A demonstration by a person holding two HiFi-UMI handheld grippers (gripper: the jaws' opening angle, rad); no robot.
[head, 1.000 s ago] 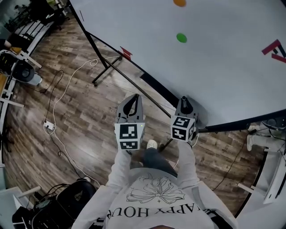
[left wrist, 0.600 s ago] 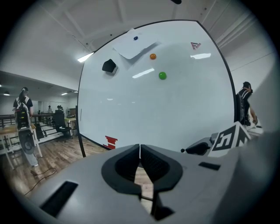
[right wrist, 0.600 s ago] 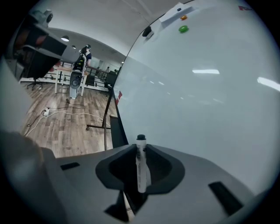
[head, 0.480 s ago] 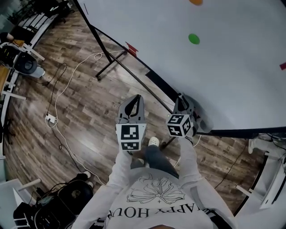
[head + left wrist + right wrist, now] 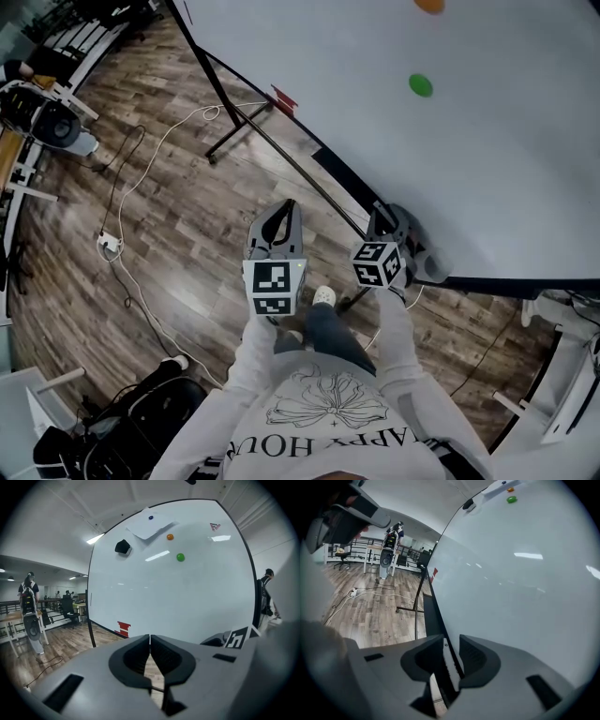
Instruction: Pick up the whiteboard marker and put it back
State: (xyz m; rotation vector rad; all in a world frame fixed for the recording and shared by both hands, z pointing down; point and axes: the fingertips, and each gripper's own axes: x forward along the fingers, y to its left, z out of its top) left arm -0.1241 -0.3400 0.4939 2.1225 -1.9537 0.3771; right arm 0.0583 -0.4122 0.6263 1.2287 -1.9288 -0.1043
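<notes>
While opening at the lower edge of the whiteboard [image 5: 487,159], right gripper [image 5: 381,214] with jaws apart round the marker [image 5: 449,663]. Marker pale and slim, lengthwise between the jaws, lower middle of the right gripper view, on the black tray [image 5: 430,616] along the board's foot. Close against the left-hand pad, a dark gap on the other side, no clamping seen. Hidden under the gripper in the head view. Right gripper in that view just right of centre, nose against the tray.

Left gripper [image 5: 289,206] just left of centre, beside the right one yet apart from it, over the wood floor [image 5: 187,262], short of the board. Jaws together at the tips in the left gripper view, nothing between them. Only a sliver of floor through the slot below the tips.

On the board: green magnet [image 5: 421,85] and orange magnet [image 5: 429,5] at upper right of the head view, red mark [image 5: 284,99] on the lower edge at upper middle. Also, in the left gripper view, black eraser [image 5: 123,546] and sheet [image 5: 149,523] at upper centre.

White socket strip [image 5: 110,246] on the floor at left of the head view. Person [image 5: 28,597] at far left of the left gripper view, second person [image 5: 266,590] at far right past the board's edge.
</notes>
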